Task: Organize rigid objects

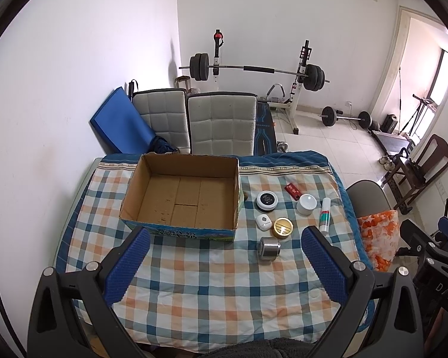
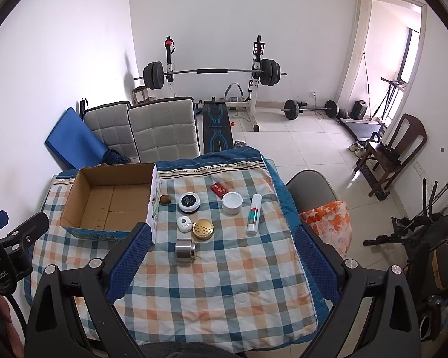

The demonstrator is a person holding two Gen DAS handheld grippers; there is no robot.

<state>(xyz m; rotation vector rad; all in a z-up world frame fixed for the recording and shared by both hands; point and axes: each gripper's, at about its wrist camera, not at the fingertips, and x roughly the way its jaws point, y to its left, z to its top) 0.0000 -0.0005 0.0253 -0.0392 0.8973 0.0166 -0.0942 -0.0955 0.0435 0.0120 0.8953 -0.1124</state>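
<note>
An empty cardboard box (image 1: 182, 197) (image 2: 110, 200) stands on the left of the checked cloth. To its right lie a silver cylinder (image 1: 268, 248) (image 2: 185, 249), a gold round tin (image 1: 282, 227) (image 2: 202, 229), a small white case (image 1: 262, 221) (image 2: 184, 223), a black-lidded jar (image 1: 266, 200) (image 2: 189, 202), a white jar (image 1: 306, 204) (image 2: 232, 203), a white tube (image 1: 325, 214) (image 2: 254, 214), a red packet (image 1: 293, 191) (image 2: 218, 190) and a brown nut (image 2: 165, 199). My left gripper (image 1: 225, 264) and right gripper (image 2: 222, 264) hover open above the near cloth, holding nothing.
The table (image 1: 86, 176) stands against a white wall, with two padded chairs (image 1: 221, 125) behind it. A grey chair with an orange patterned bag (image 2: 328, 223) stands at the right edge. A barbell rack (image 2: 212, 74), weights and a wooden chair (image 2: 394, 152) fill the room beyond.
</note>
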